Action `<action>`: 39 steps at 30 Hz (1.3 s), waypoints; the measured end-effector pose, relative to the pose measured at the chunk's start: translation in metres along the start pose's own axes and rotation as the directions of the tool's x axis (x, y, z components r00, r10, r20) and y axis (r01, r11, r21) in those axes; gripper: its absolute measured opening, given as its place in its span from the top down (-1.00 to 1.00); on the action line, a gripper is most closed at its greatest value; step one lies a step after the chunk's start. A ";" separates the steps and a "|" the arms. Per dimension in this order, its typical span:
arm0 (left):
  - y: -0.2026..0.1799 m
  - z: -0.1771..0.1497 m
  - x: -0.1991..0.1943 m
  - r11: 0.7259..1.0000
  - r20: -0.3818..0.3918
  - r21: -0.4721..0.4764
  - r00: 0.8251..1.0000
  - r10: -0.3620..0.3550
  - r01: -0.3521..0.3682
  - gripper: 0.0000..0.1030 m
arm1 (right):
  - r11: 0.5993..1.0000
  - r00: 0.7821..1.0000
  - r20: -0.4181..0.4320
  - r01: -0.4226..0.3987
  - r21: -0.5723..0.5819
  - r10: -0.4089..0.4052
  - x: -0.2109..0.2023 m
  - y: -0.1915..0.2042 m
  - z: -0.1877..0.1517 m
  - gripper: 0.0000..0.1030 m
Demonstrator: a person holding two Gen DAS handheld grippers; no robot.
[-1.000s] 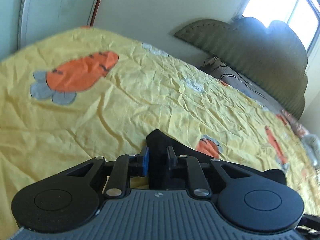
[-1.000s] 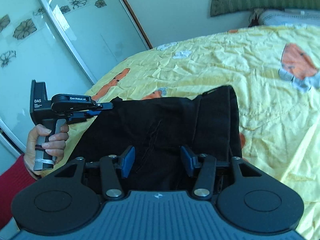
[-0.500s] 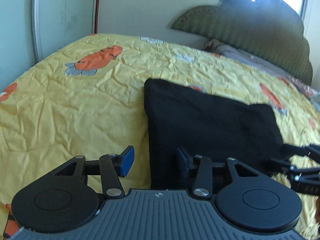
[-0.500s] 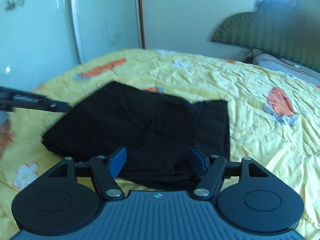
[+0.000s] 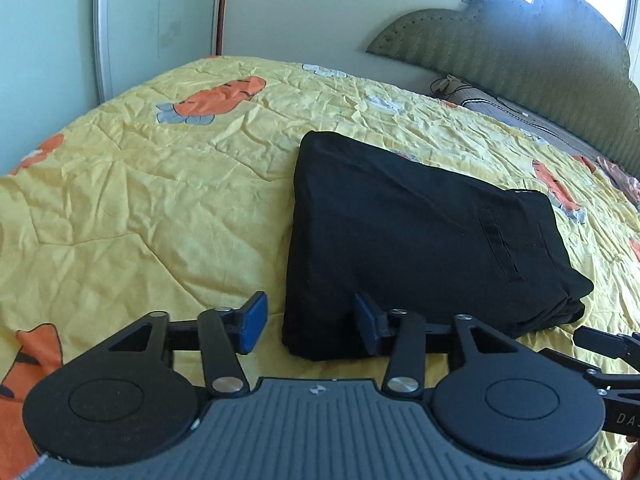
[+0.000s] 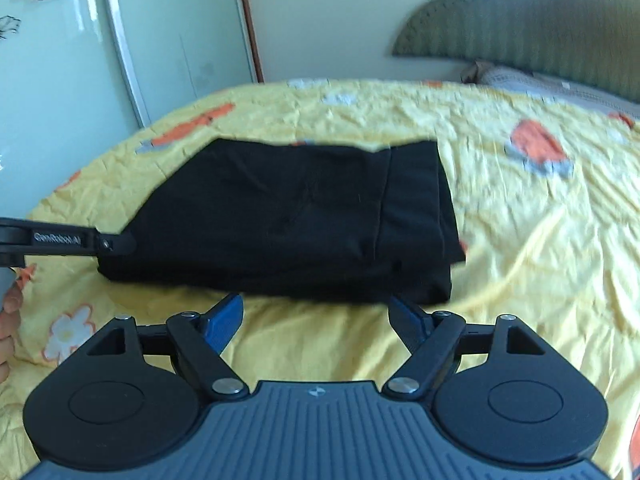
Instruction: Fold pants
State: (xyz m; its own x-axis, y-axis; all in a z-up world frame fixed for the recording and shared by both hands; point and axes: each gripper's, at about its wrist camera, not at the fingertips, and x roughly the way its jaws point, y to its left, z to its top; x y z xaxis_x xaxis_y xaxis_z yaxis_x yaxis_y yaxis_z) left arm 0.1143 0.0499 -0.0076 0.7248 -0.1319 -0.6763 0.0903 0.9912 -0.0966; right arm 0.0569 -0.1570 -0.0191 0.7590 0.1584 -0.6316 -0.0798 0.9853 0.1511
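Bedroom: a bed with a yellow carrot-print bedspread (image 5: 168, 208) fills both views, a green headboard (image 5: 520, 52) at upper right. The black pants (image 5: 400, 236) lie at frame centre as a squared, layered stack, so I judge the folding essentially finished. My left tool (image 5: 308, 322) has just been opening; its jaws straddle the stack's near corner without pressing it. My right tool (image 6: 316, 322) has likewise been opening and sits empty, just short of the near edge.
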 end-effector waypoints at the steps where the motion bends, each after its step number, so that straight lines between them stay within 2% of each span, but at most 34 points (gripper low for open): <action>1: -0.002 -0.001 -0.003 1.000 0.005 0.007 1.000 0.007 -0.007 -0.27 | 1.000 1.000 0.004 0.000 0.010 0.000 -0.002 0.000 -0.002 -0.55; 9: -0.026 -0.011 -0.025 0.994 0.028 0.100 0.999 0.041 -0.043 -0.52 | 0.999 0.999 0.029 0.029 0.045 -0.030 -0.033 0.016 -0.011 -0.86; 16: -0.033 -0.025 -0.033 0.990 -0.003 0.132 0.999 0.042 -0.041 -0.59 | 0.995 0.999 0.022 -0.034 0.097 0.032 -0.052 0.030 -0.020 -1.00; 21: -0.031 -0.034 -0.038 0.989 -0.009 0.140 0.999 0.040 -0.038 -0.61 | 0.980 0.996 -0.030 -0.072 0.188 0.079 -0.059 0.033 -0.026 -1.00; 24: -0.031 -0.039 -0.037 0.989 -0.015 0.144 0.999 0.041 -0.039 -0.62 | 0.992 0.999 0.000 -0.046 0.119 0.046 -0.062 0.043 -0.030 -1.00; 28: -0.032 -0.047 -0.035 0.988 -0.012 0.148 0.999 0.052 -0.050 -0.63 | 0.998 0.999 0.021 0.048 0.049 -0.050 -0.054 0.052 -0.036 -1.00; 35: -0.025 -0.058 -0.023 0.987 0.010 0.147 0.998 0.060 -0.061 -0.68 | 0.990 0.992 0.012 0.125 0.060 -0.126 -0.031 0.042 -0.045 -1.00; 39: -0.023 -0.063 -0.024 0.984 0.051 0.163 0.996 0.069 -0.076 -0.84 | 0.988 0.988 0.006 0.151 0.042 -0.151 -0.025 0.040 -0.050 -1.00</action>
State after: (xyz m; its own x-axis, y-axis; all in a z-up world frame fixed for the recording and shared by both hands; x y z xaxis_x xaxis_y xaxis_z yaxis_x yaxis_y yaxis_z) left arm 0.0517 0.0292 -0.0356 0.7630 -0.0630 -0.6433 0.1453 0.9865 0.0757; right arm 0.0027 -0.1185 -0.0349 0.7660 0.0073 -0.6427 0.0625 0.9944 0.0857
